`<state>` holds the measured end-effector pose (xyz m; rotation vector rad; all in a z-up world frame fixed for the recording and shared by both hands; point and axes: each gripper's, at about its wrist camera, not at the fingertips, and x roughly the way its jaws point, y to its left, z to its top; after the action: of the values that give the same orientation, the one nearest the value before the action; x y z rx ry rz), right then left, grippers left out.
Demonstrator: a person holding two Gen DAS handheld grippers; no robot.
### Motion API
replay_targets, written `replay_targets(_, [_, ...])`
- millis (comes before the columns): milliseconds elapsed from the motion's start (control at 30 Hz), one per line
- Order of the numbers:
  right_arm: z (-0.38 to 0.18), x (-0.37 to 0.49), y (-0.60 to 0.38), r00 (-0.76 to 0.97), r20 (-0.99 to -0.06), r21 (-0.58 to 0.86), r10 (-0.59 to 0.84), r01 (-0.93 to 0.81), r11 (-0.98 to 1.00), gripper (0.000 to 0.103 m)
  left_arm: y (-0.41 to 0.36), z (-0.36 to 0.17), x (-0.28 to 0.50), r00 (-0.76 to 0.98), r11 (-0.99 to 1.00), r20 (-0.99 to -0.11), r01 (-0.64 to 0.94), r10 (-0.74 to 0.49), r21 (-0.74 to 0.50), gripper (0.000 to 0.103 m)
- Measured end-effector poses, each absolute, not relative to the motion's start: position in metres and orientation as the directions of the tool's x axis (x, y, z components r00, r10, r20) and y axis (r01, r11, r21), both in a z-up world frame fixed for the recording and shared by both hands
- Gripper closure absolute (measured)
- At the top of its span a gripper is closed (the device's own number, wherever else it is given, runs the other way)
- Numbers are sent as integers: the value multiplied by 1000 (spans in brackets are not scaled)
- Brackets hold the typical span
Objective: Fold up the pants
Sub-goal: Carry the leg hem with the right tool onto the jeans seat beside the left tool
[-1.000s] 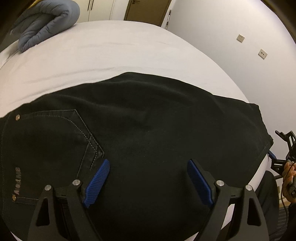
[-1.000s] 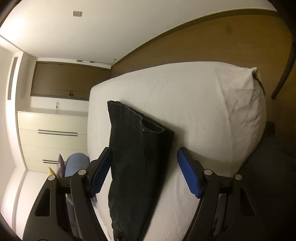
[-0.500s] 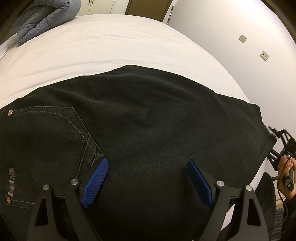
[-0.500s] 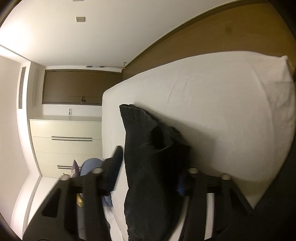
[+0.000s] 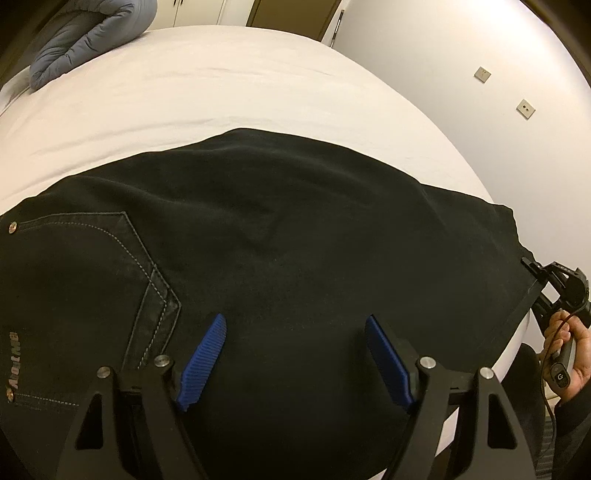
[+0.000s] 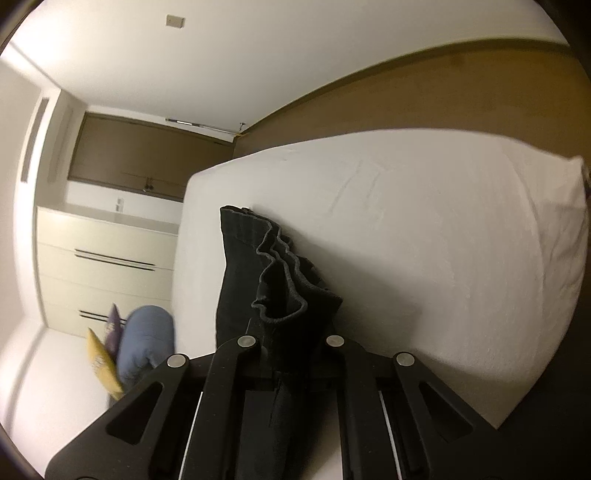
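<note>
Black pants (image 5: 280,236) lie flat across the white bed (image 5: 221,85), with the back pocket and waist at the left and the leg ends at the right. My left gripper (image 5: 295,354) is open just above the pants near the pocket, its blue pads wide apart. My right gripper (image 6: 288,343) is shut on the leg hems of the pants (image 6: 273,273), which bunch up above its jaws. It also shows at the right edge of the left wrist view (image 5: 554,291), held in a hand.
A folded grey-blue blanket (image 5: 85,33) lies at the bed's far left corner. A white wall with switch plates (image 5: 524,109) runs along the right. In the right wrist view a cream dresser (image 6: 107,266) stands beyond the bed, with the blanket (image 6: 144,339) low left.
My right gripper has closed on the leg hems, which now bunch up between its jaws. My left gripper stayed open above the pants and shifted slightly.
</note>
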<state>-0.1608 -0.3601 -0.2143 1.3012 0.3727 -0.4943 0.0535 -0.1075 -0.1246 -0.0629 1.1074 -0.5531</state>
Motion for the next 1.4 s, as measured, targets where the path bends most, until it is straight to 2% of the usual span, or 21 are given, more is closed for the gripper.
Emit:
replay_targets(100, [-183, -141, -345, 808, -562, 737, -175, 586, 336, 97, -102, -125, 57, 317, 856, -817, 373, -481, -359, 23])
replay_targets(167, [-150, -114, -315, 800, -575, 636, -172, 569, 521, 97, -99, -125, 57, 316, 851, -809, 366, -495, -377, 23])
replay_targets(267, [-110, -65, -222, 787, -601, 356, -138, 419, 835, 97, -98, -125, 57, 320, 851, -805, 355, -499, -386, 23])
replay_targets(367, [-126, -27, -121, 726, -682, 83, -90, 199, 976, 97, -94, -122, 58, 322, 844, -788, 319, -524, -430, 21])
replay_targets(500, [-192, 6, -77, 580, -808, -25, -101, 138, 990, 97, -83, -113, 62, 304, 805, -747, 266, -592, -530, 14])
replay_targets(533, [-196, 4, -73, 593, -795, -50, -126, 144, 988, 97, -82, -109, 63, 301, 790, -731, 260, -612, -555, 12])
replay_targets(600, [-194, 2, -69, 607, -780, -98, -154, 125, 987, 97, -81, -104, 66, 302, 770, -708, 249, -638, -588, 1])
replay_targets(633, [-192, 1, -68, 610, -776, -105, -158, 123, 987, 97, -83, -103, 70, 299, 754, -693, 236, -656, -612, 0])
replay_targets(867, [-170, -18, -47, 667, -713, -181, -218, 124, 976, 97, -121, -102, 93, 190, 693, -666, 216, -721, -688, 0])
replay_targets(1033, [-154, -27, -26, 699, -668, -264, -255, 97, 960, 97, -143, -103, 110, 111, 716, -711, 211, -694, -665, 0])
replay_targets(1167, [-150, -33, -7, 716, -643, -331, -270, 57, 942, 97, -149, -101, 119, 80, 703, -705, 215, -705, -678, 1])
replay_targets(1233, [-149, -38, 2, 724, -635, -356, -269, 36, 934, 97, -150, -96, 123, 67, 693, -700, 238, -711, -681, 16])
replay_targets(1300, [-148, -43, 16, 737, -623, -386, -261, 1, 923, 97, -148, -92, 126, 29, 683, -704, 275, -710, -677, 47])
replay_targets(1333, [-149, -43, 23, 740, -621, -394, -257, -11, 919, 97, -147, -91, 127, 20, 689, -715, 292, -698, -664, 54])
replay_targets(1400, [-149, -45, 35, 743, -627, -397, -235, -45, 917, 97, -139, -87, 131, 21, 715, -754, 337, -656, -613, 78])
